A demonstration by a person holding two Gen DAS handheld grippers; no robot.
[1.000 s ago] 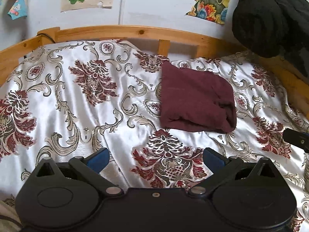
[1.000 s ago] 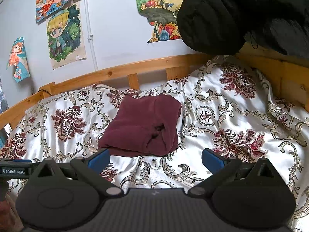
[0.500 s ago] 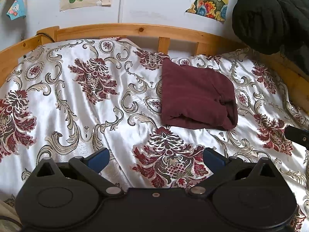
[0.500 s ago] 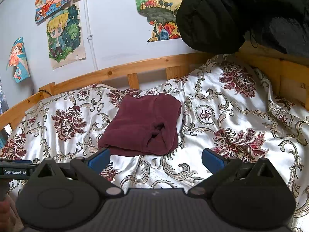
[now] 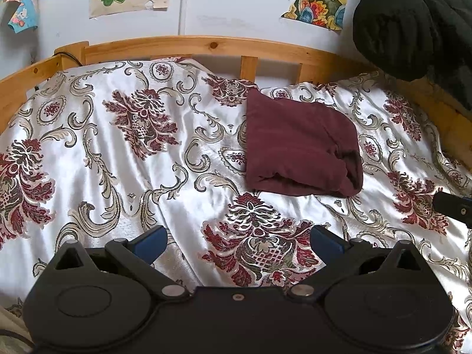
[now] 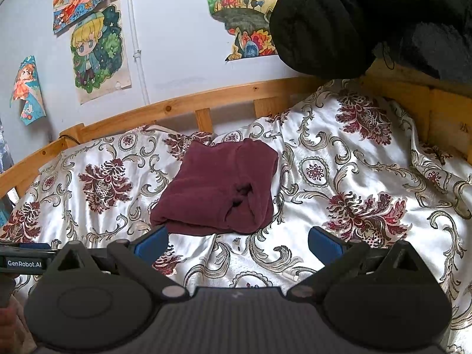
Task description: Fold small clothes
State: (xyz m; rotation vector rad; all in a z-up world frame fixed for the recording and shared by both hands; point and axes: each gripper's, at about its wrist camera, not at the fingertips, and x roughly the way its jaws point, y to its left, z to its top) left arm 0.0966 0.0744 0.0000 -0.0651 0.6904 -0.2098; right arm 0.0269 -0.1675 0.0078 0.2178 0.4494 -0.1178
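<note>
- Left wrist view: left gripper (image 5: 238, 239) is spread wide with nothing between the blue pads (image 5: 152, 239), hovering over bare bedspread (image 5: 118, 159), well short of the maroon garment (image 5: 298, 147).
- Right wrist view: right gripper (image 6: 237, 243) is also spread and empty; its left pad (image 6: 153, 241) sits just in front of the garment's near-left corner, not touching as far as I can tell.
- Garment lies mid-bed toward the wooden rail (image 5: 188, 44), already a compact rectangle. Thick rolled fold faces the grippers, and there is a puckered opening on its right side (image 6: 240, 197).
- Judgement: the fold looks essentially done. What's left is either tidying or retreating, not another big fold.
- If tidying: come in low and flat and press the right-side pucker down rather than pinching it. Pinching thick stacked layers will likely lift and unroll the stack.
- If another fold is wanted: grab the two near corners, one per gripper, taking all layers, and lift evenly so the stack doesn't shear.
- The satin cover looks slippery, so a sideways push would probably slide the whole bundle. Move vertically.
- Dark bulky bundle (image 6: 339, 23) at the right end of the bed is well clear of the work.
</note>
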